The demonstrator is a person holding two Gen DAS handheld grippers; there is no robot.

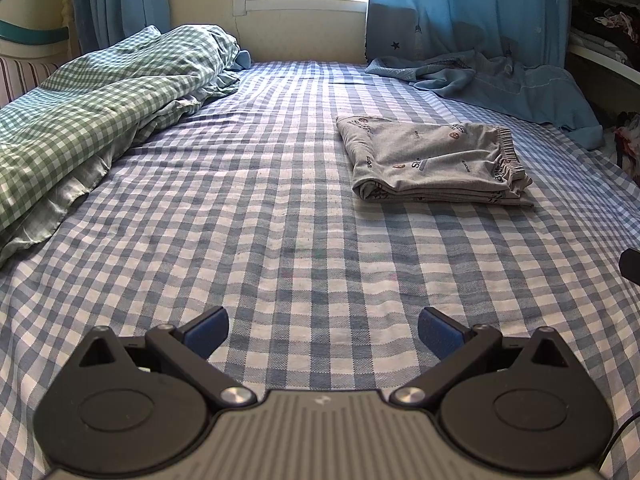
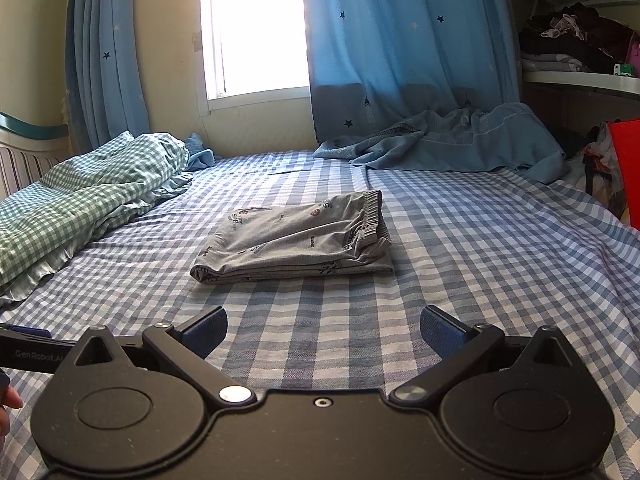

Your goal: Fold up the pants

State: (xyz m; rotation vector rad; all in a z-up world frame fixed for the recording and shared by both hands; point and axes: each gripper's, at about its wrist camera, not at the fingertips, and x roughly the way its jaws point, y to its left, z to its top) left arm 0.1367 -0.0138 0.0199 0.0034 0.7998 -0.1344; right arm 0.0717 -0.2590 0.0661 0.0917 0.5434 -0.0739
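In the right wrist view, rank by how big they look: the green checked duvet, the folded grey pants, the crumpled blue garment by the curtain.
1. Green checked duvet
2. Crumpled blue garment, close to the duvet and farther off, so unsure
3. Folded grey pants

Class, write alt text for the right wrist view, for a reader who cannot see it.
Grey printed pants lie folded in a neat stack on a blue checked bedsheet, just ahead of the open, empty right tool. A green checked duvet is bunched at the left, and blue star curtains frame a bright window behind.
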